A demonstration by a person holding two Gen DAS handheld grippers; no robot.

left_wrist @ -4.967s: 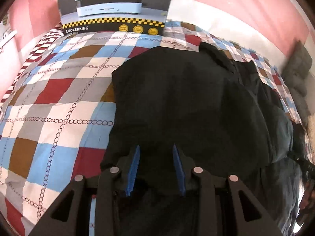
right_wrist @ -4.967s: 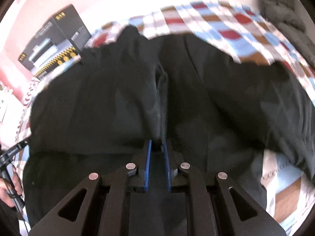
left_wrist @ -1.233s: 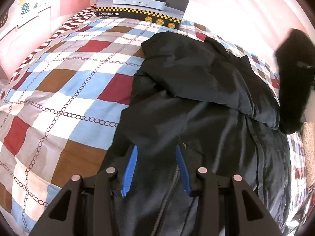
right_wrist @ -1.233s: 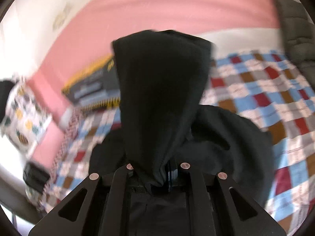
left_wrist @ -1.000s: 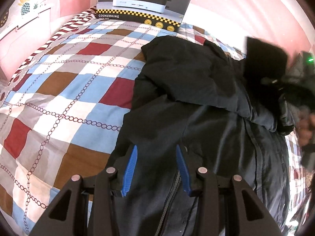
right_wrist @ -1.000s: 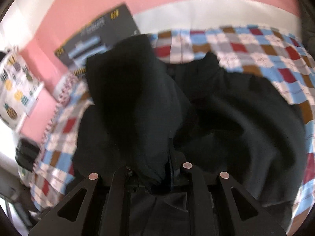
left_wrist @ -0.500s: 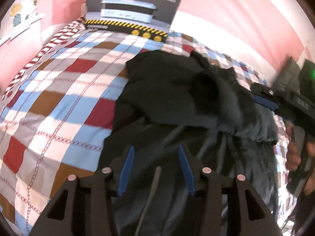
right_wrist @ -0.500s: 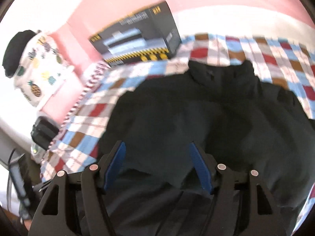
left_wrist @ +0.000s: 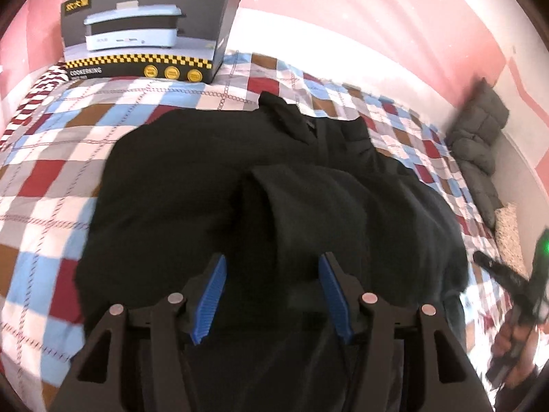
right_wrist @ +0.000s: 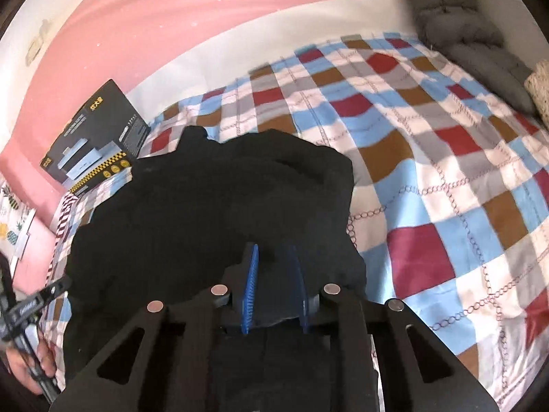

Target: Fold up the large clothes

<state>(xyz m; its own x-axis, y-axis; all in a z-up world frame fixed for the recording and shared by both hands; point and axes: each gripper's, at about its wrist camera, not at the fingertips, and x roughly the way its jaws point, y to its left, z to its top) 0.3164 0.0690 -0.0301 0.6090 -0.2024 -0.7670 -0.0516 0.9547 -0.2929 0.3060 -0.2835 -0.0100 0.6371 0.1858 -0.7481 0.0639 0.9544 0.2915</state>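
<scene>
Jacket (left_wrist: 192,185) lies bunched on the checkered bedspread (left_wrist: 44,185), collar toward the cooker box (left_wrist: 147,27).
My left gripper (left_wrist: 271,295) hovers over it, jaws spread; my right gripper (right_wrist: 272,286) looks parted with dark cloth between its pads.

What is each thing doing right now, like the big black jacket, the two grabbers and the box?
Big black jacket: lying on the bed, partly folded, a sleeve laid across its middle.
Left gripper: open, above the jacket, holding nothing.
Right gripper: partly open over the jacket's edge; grip unclear.
Dark cardboard cooker box: closed, upright by the pink wall.
Checkered bedspread: spread out, a little wrinkled.
</scene>
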